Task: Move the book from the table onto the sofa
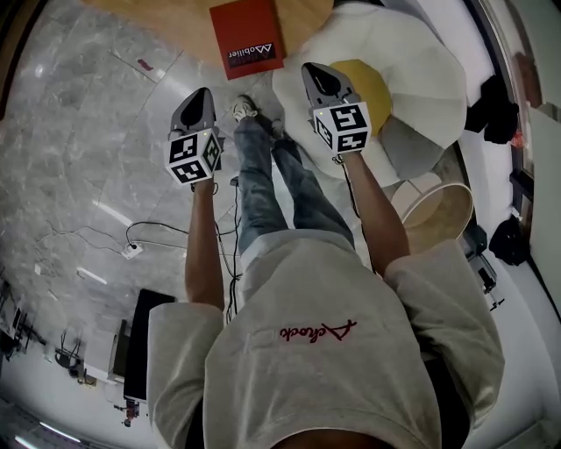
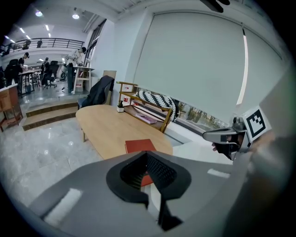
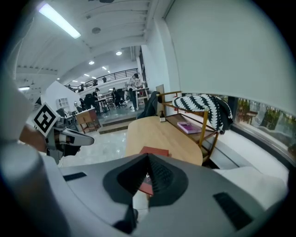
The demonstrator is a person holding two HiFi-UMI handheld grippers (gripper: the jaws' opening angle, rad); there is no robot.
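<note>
Head view: book (image 1: 248, 37) is laid flat on counter (image 1: 166, 19), untouched, sofa (image 1: 421, 83) nearby. Left gripper (image 1: 200, 98) and right gripper (image 1: 320, 79) are shut, empty; jaws should be opened before book's edge is pinched.

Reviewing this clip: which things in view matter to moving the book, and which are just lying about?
Part of the job: red book; wooden table; white sofa; left gripper and right gripper, both shut and empty.

Lying about: yellow cushion; striped blanket; power strip on the floor; black jacket.
</note>
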